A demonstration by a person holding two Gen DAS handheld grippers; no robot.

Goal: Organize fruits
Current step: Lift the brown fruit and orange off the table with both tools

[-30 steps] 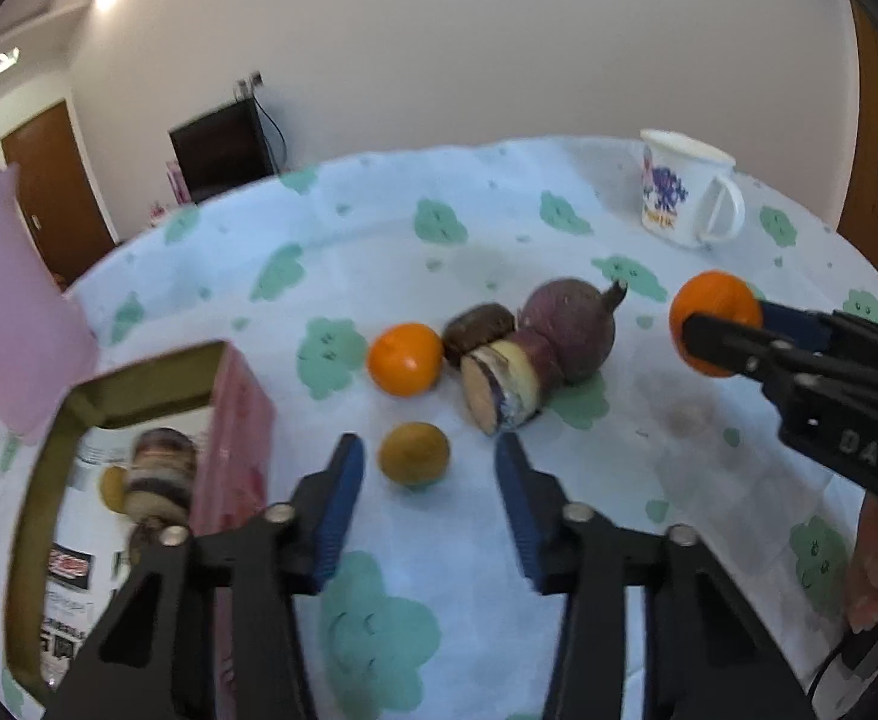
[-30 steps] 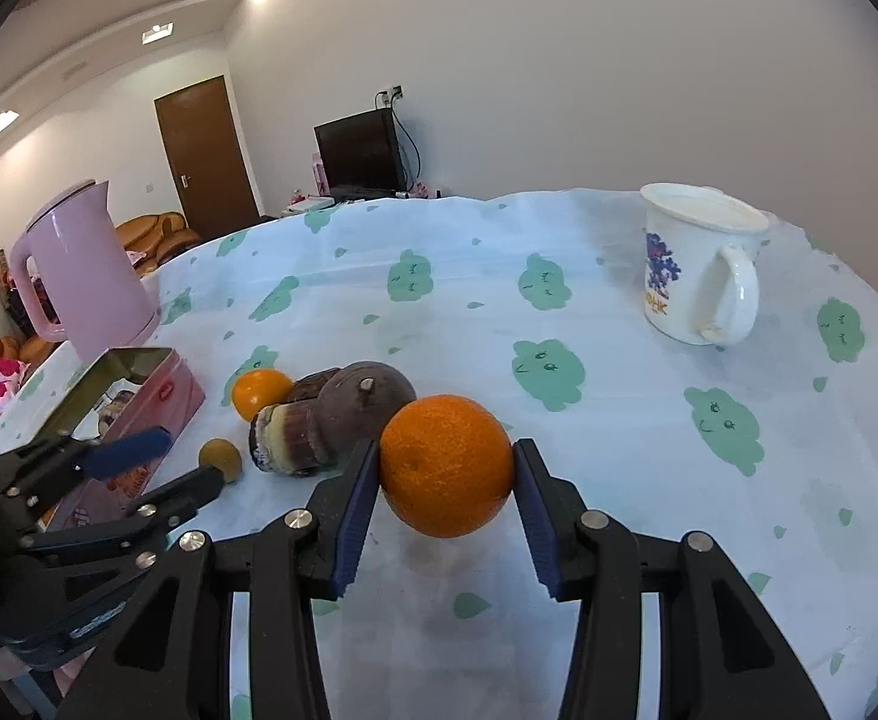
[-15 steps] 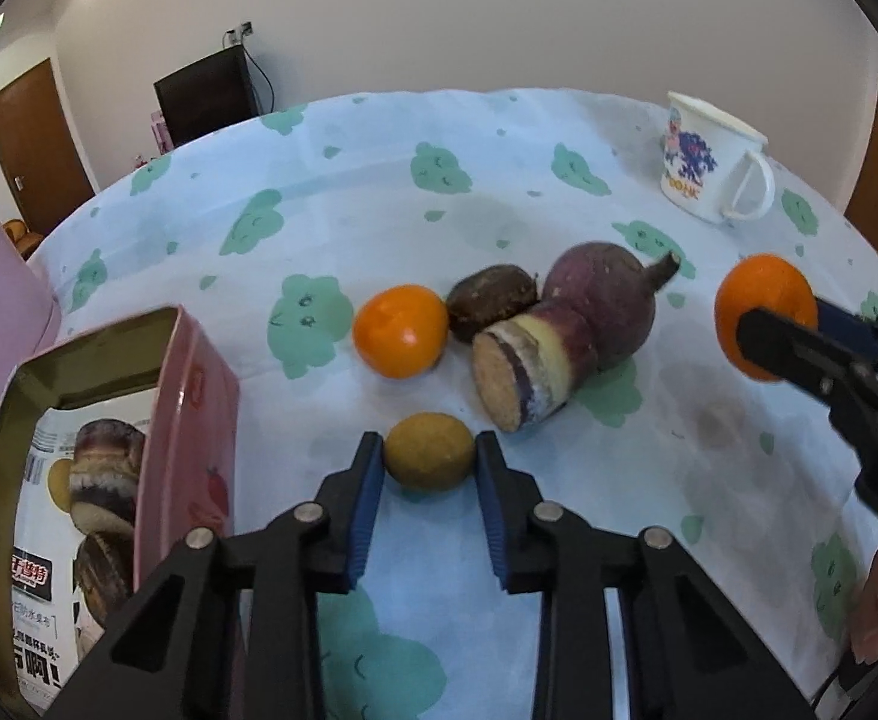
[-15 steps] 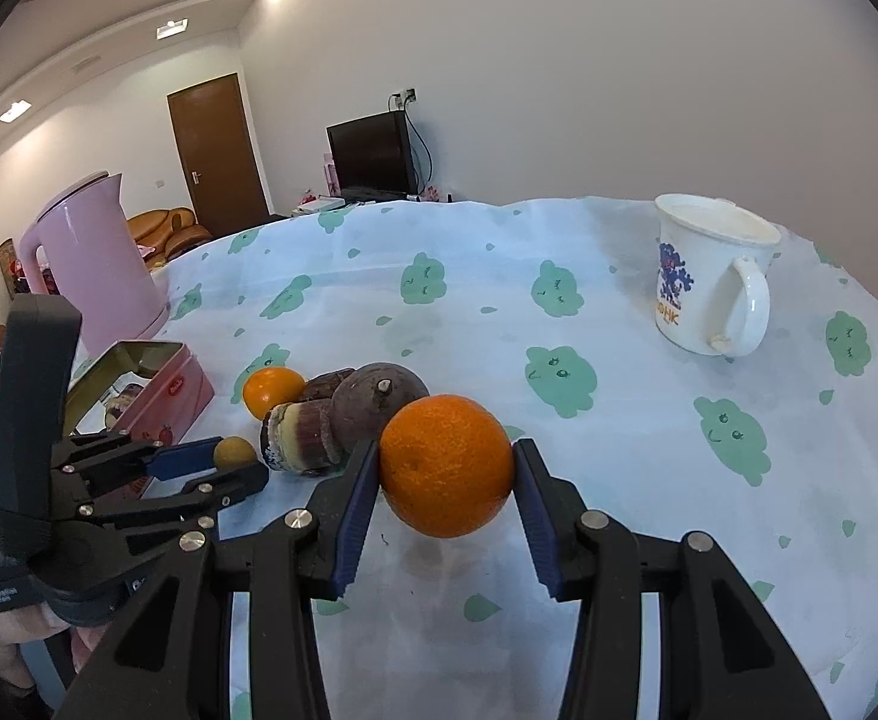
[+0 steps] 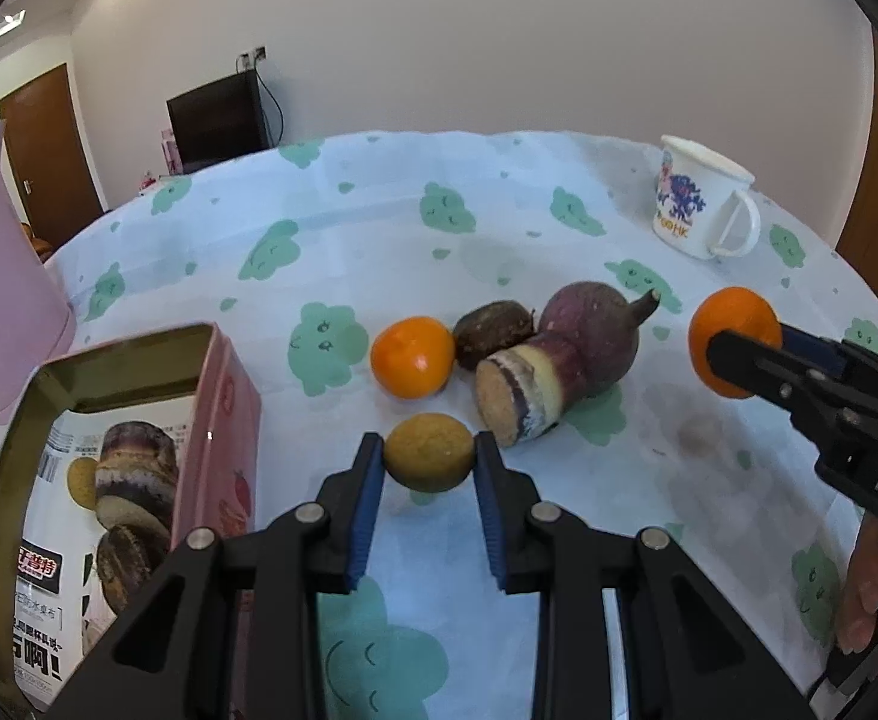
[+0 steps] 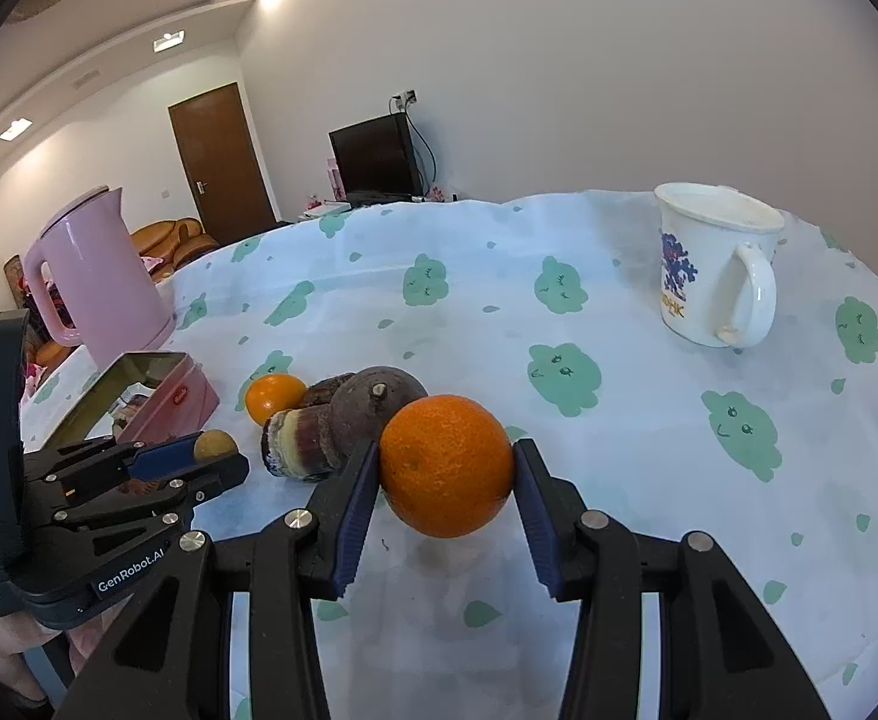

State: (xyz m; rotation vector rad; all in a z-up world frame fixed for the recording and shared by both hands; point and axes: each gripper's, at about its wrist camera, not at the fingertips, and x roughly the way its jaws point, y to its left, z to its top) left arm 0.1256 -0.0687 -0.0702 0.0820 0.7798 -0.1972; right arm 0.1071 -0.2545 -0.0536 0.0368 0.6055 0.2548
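Dimpled, faintly glossy orange [image 6: 446, 465]; matt, rough yellow-brown fruit [image 5: 429, 451]; thin printed cloth [image 5: 378, 252]; shiny metal tin [image 5: 78, 372]; glossy mug [image 6: 715, 270].

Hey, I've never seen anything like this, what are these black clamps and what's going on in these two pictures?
A person holds a hand-held grabbing tool in each hand; each carries a camera looking along its fingers. One picture comes from the left tool, shut on a small yellowish fruit. The other comes from the right tool, shut on a big orange. On the tablecloth lie a smaller orange, a purple root, a small brown one, an open pink tin, a mug and a pink kettle.
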